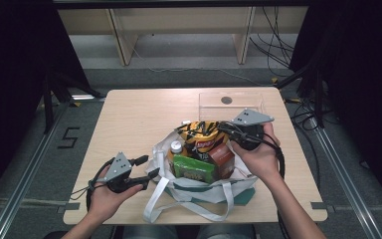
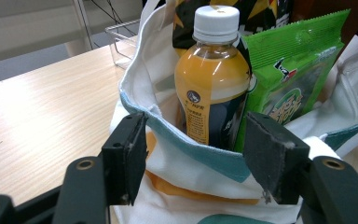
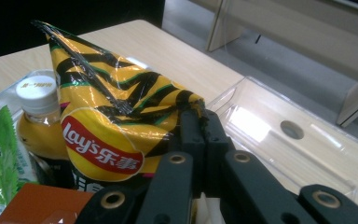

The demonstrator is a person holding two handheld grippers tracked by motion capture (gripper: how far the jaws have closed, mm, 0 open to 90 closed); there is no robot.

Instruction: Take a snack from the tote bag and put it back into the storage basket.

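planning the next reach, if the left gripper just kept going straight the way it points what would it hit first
Most likely the tote bag's rim: the left gripper has open jaws either side of that white and teal edge. Just behind it stands the orange drink bottle, with a green snack packet beside it. Depth is hard to judge.

Each black gripper [image 1: 144, 173] [image 1: 222, 127] carries a grey three-cornered plate, brass-ringed screws and a trailing black cable — forearms bare.

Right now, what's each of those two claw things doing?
Left gripper: open, jaws either side of the tote bag rim.
Right gripper: shut on the chip bag edge.
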